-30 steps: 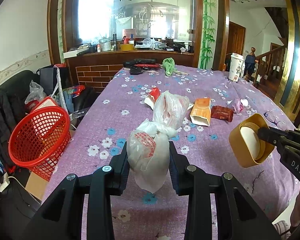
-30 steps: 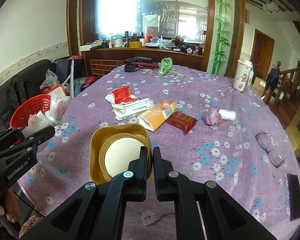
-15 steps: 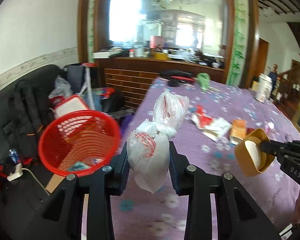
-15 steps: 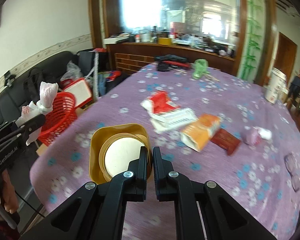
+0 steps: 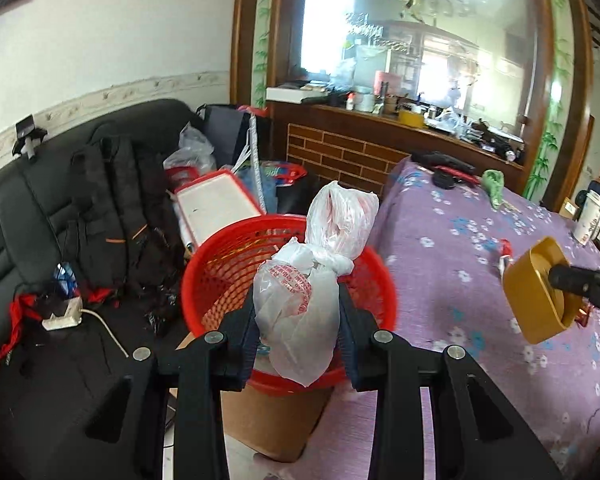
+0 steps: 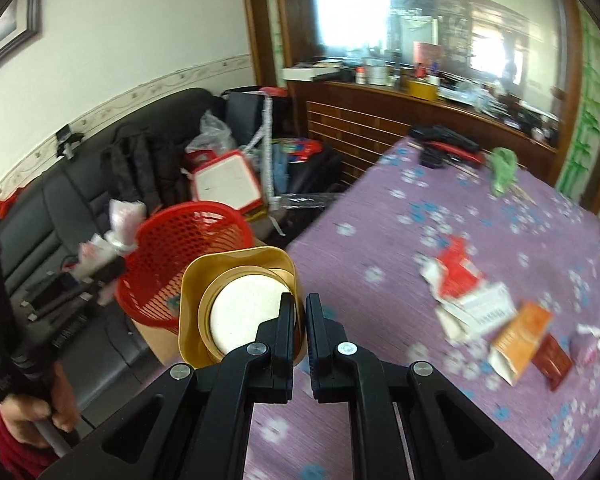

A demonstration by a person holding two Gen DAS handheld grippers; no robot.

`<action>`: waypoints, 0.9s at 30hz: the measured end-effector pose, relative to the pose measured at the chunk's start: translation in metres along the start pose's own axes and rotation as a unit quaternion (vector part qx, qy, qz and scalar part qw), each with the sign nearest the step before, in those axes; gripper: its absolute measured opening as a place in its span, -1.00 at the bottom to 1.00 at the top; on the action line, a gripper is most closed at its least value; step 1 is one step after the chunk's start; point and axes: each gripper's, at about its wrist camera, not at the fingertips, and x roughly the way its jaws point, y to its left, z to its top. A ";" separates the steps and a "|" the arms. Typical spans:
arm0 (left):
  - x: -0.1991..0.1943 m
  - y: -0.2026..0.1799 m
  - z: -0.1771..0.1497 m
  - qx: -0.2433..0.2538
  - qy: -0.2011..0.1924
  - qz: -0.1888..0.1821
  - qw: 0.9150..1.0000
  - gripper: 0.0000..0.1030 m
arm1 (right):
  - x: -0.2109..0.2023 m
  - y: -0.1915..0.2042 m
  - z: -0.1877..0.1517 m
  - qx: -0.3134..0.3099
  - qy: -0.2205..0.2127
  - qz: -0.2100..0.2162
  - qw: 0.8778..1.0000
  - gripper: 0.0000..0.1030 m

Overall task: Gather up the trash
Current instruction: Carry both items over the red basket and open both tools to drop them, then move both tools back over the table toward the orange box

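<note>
My left gripper point(image 5: 300, 316) is shut on a knotted white plastic bag with red print point(image 5: 296, 292), which hangs over the near rim of the red mesh basket point(image 5: 220, 276). The basket stands on a cardboard box beside the table. My right gripper point(image 6: 300, 320) is shut on the rim of a gold container with a white disc inside point(image 6: 236, 292), held over the table's left edge, to the right of the basket point(image 6: 172, 248). In the left wrist view that gold container point(image 5: 532, 292) floats at the right. The bag point(image 6: 118, 228) shows at the left in the right wrist view.
The purple flowered table point(image 6: 440, 200) still holds a red-white pack point(image 6: 460, 276), an orange carton point(image 6: 520, 336) and a dark red packet point(image 6: 554, 364). A black sofa point(image 5: 40, 208) with a backpack and bags lies left of the basket. A person's hand point(image 6: 32, 412) grips the left tool.
Both grippers have swung left, from over the table toward the basket. The bag now hangs over the basket's rim and the gold container has reached the table's edge. Both grips are unchanged.
</note>
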 end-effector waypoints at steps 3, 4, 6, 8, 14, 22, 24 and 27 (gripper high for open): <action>0.013 0.008 0.002 0.002 0.006 0.003 1.000 -0.35 | 0.017 0.021 0.012 -0.015 0.003 0.000 1.000 -0.87; 0.017 0.010 0.002 0.000 0.008 0.002 1.000 -0.35 | 0.023 0.026 0.016 -0.016 0.006 0.002 1.000 -0.87; 0.025 0.013 0.003 -0.001 0.012 -0.001 1.000 -0.35 | 0.037 0.040 0.025 -0.024 0.011 0.001 1.000 -0.87; 0.030 0.019 0.004 -0.008 0.012 0.002 1.000 -0.35 | 0.049 0.049 0.032 -0.029 0.015 -0.003 0.999 -0.87; 0.040 0.038 0.008 -0.025 0.013 0.001 1.000 -0.34 | 0.085 0.067 0.048 -0.031 0.028 -0.005 0.999 -0.86; 0.043 0.047 0.009 -0.048 0.015 -0.015 0.999 0.40 | 0.085 0.065 0.053 -0.023 0.013 -0.004 1.000 -0.77; 0.037 0.045 0.008 -0.051 0.007 -0.013 0.999 0.40 | 0.072 0.051 0.049 -0.004 0.007 0.002 1.000 -0.71; 0.022 0.033 0.004 -0.040 -0.007 -0.016 0.999 0.40 | 0.049 0.024 0.031 0.021 0.005 -0.002 1.000 -0.43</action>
